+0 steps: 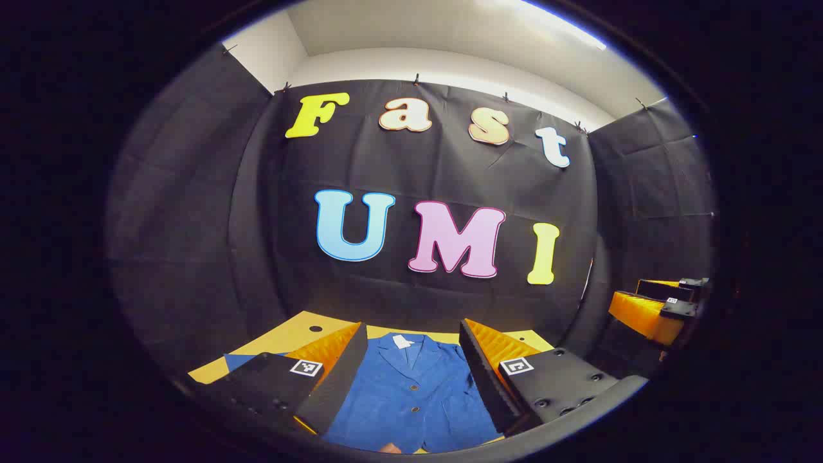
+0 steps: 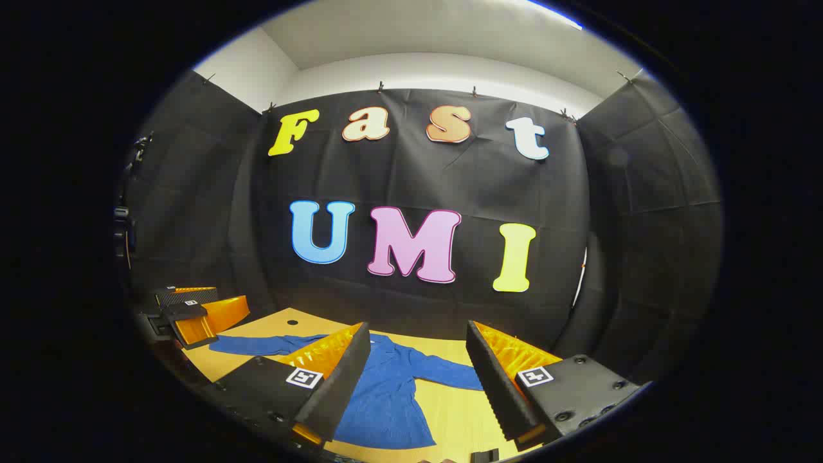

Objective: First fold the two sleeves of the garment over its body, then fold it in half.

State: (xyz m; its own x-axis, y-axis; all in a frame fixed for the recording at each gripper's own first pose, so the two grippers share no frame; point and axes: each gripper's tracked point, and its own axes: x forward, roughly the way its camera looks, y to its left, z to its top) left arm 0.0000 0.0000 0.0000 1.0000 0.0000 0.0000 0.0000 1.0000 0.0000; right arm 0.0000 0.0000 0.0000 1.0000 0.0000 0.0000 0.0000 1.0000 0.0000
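Two grippers held above a yellow table, both with fingers spread wide and nothing between them.

Left gripper: seen in the left gripper view at 6 o'clock, jaws well apart, hovering over the blue garment. The garment lies flat on the table, front side up, collar toward 12 o'clock with a small white label at the neck and two buttons down the front. The fingers frame the garment's body; their inner edges hide its shoulders and most of both sleeves. A scrap of blue shows at 8 o'clock beyond the left-hand finger. A small round hole in the table sits at about 10 o'clock from the collar.

Right gripper: seen in the right gripper view at 6 o'clock, jaws equally wide, empty. Here the garment lies spread with one sleeve stretched toward 9 o'clock and the other sleeve toward 3 o'clock, neither folded over the body. The left-hand finger covers part of the chest.

The left gripper also shows in the right gripper view at 9 o'clock, near the tip of the outstretched sleeve, not touching it as far as I can tell.

Black cloth wall behind the table.
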